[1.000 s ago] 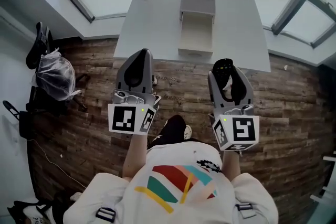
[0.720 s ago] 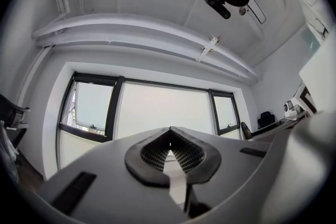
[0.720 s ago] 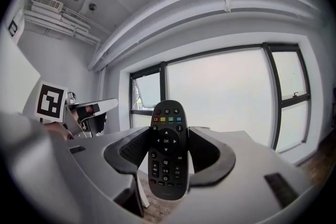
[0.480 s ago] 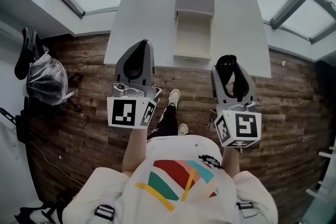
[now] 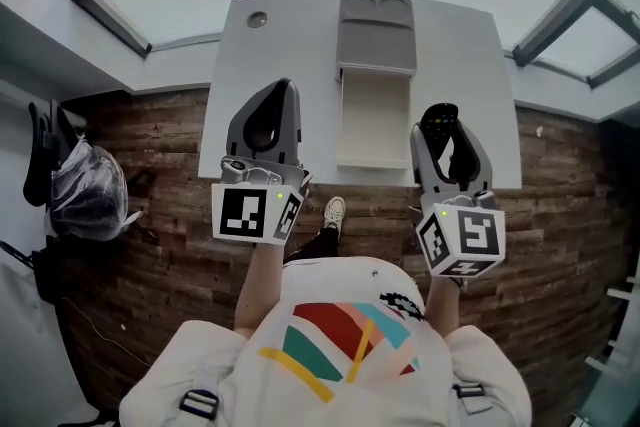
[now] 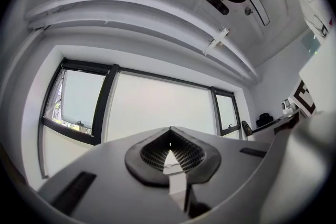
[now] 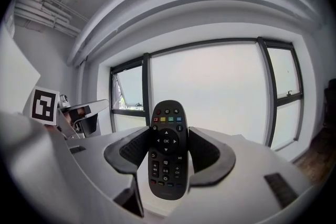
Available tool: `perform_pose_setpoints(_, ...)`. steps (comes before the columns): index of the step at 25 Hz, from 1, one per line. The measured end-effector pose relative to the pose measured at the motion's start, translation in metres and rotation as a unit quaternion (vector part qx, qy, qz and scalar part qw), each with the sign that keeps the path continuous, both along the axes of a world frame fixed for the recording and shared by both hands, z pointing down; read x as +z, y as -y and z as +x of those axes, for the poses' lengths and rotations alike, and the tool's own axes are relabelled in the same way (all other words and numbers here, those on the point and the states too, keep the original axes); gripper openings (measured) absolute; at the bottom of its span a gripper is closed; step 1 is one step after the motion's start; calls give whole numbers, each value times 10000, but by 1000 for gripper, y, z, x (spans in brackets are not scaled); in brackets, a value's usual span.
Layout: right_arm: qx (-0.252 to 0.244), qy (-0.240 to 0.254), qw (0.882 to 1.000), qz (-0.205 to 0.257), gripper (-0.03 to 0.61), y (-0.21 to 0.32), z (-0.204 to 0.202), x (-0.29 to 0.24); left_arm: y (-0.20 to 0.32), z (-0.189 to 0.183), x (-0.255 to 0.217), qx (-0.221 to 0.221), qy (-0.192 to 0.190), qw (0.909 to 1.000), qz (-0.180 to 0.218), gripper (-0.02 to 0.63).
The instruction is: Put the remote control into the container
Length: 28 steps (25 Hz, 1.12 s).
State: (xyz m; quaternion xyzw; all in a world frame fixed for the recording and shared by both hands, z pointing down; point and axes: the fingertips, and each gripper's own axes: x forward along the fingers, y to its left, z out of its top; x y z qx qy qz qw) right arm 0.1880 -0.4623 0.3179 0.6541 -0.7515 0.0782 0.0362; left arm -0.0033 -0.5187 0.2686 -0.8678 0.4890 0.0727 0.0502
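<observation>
A long container (image 5: 375,110) lies lengthwise mid-table, its grey lid part at the far end and a pale open compartment toward me. My right gripper (image 5: 441,112) is shut on a black remote control (image 5: 439,124), held over the table's near edge just right of the container. In the right gripper view the remote control (image 7: 166,165) stands upright between the pads of the right gripper (image 7: 168,132), buttons facing the camera. My left gripper (image 5: 283,89) hovers over the table left of the container; the left gripper (image 6: 169,132) has its pads meeting at the tips, with nothing held.
The white table (image 5: 290,45) has a small round grommet (image 5: 258,18) at its far left. Large windows run behind it. The brown wooden floor (image 5: 150,165) holds a plastic bag (image 5: 88,197) and dark gear at the left. A shoe (image 5: 334,211) shows under the table edge.
Both grippers have moved forward from over the floor to over the table's near edge, the right one carrying the remote. The table and container have come closer in view.
</observation>
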Motion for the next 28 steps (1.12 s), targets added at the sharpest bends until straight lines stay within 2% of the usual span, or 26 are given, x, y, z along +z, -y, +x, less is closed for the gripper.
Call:
perform_pose_setpoints(4,100,-253,9993,-250,235,39,-3,8,42,1,9,118,-66,9999,-101,7)
perform_pose_setpoints(6,51,-91,9991,-415,235,52,-6,16,57,2,17,201,-112,9995,-219,7)
perform_pose_setpoints(10,-78,570,9951,-802,235,80,-16,35,90,1,41,274,-90,9984,-486,8)
perform_pose_setpoints(15,-207,406,9903,-1315,235,102,-15,60,114,6,60,117,51,9977,-661,8)
perform_pose_setpoints(19,-378,585,9872,-1434,235,124,-12,65,129,13,59,-65,132,9976,-682,7)
perform_pose_setpoints(24,-604,309,9867,-1478,235,140,-12,69,146,16,56,-280,249,9973,-631,6)
perform_pose_setpoints(28,-752,541,9822,-1634,235,145,-10,78,157,21,64,-396,346,9965,-652,7)
